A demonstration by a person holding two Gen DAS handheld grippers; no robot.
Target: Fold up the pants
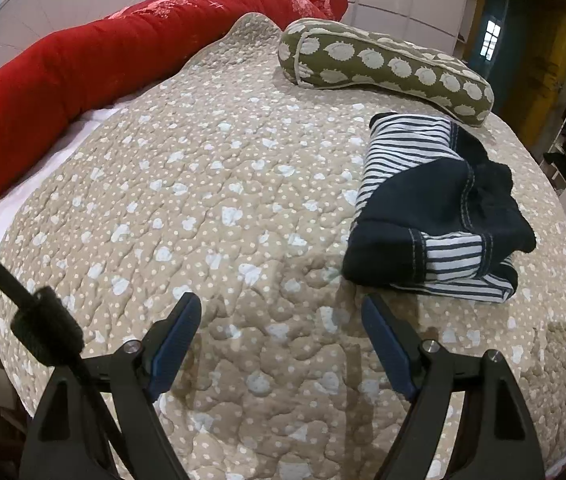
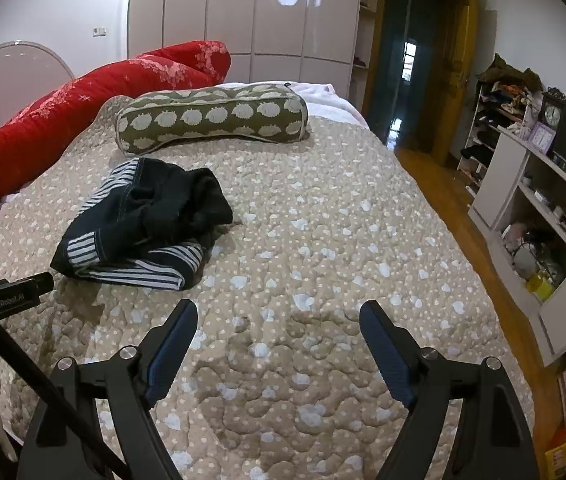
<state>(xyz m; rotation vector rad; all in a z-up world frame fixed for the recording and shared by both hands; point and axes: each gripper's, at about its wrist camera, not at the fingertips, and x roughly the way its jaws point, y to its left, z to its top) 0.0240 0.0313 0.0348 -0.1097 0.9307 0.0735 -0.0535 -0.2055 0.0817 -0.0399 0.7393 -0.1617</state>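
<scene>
The pants are dark navy with white-and-navy striped panels, lying in a folded bundle on the beige quilted bed. In the left wrist view they lie ahead and to the right of my left gripper, which is open and empty above the quilt. In the right wrist view the pants lie ahead and to the left of my right gripper, also open and empty. The left gripper's body shows at the left edge of the right wrist view, close to the pants' near edge.
A long red pillow lies along the bed's left side. An olive bolster with white patches lies just beyond the pants. White shelves with clutter and a wooden floor are to the right of the bed.
</scene>
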